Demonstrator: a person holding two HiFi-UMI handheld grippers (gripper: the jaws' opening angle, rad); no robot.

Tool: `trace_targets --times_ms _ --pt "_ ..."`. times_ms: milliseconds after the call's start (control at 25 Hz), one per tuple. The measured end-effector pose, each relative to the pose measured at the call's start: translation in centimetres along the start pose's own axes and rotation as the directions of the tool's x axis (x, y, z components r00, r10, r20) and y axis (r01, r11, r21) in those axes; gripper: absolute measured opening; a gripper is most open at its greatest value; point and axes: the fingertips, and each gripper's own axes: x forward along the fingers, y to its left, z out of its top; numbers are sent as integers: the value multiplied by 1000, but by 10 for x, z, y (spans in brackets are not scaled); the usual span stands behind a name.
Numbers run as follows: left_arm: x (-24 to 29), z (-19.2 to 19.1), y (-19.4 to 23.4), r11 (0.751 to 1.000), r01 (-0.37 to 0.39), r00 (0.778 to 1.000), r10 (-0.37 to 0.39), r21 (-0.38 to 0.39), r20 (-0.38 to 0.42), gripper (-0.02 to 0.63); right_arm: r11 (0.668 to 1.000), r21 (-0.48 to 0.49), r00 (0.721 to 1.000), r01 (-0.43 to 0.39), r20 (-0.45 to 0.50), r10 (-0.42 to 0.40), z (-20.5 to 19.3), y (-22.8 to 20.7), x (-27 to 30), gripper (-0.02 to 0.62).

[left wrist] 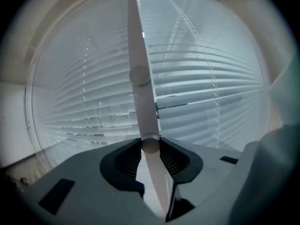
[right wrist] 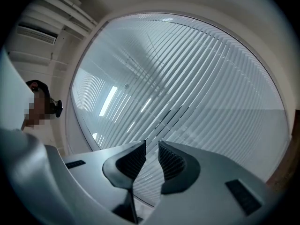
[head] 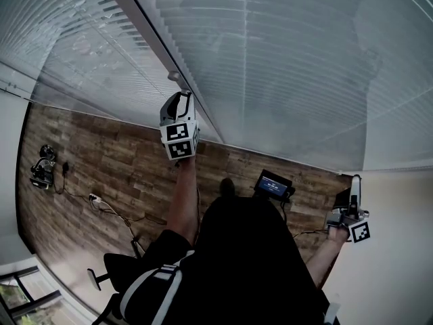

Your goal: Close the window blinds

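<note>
Left gripper [left wrist: 150, 146] is clamped on the blinds [left wrist: 211, 88] wand [left wrist: 139, 55], right gripper [right wrist: 151, 149] barely open, empty; wood floor [head: 135, 168] with loose cables [head: 111, 212] down below

Cannot follow the tilt wand [left wrist: 139, 55] past the top edge of the left gripper view, nor below the body of the left gripper [left wrist: 150, 146]. Cannot identify the small dark gadget [head: 42, 169] on the floor [head: 128, 168], left in the head view; cannot read the lit screen [head: 273, 185].
</note>
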Motion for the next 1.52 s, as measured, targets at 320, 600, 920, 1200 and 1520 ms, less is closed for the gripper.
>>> trace_targets --times_ms 320,600,920,1200,1520 --pt "1 -1 -2 943 -78 995 96 324 -40 135 1000 -2 1000 -13 -10 13 -2 5 6 84" --pt "1 -1 -3 913 -98 992 120 396 -31 135 1000 7 1000 -9 -12 9 -3 4 6 84" --pt "-9 -8 -7 987 58 997 -51 -151 52 199 1000 4 1000 -1 -5 1 -3 0 0 84" --pt "-6 4 5 965 78 995 -62 -249 72 186 999 9 999 -33 -8 33 -7 10 6 84" --pt "-1 -13 -2 999 10 1000 -9 -39 16 137 1000 10 1000 -16 -8 16 -16 -11 0 85"
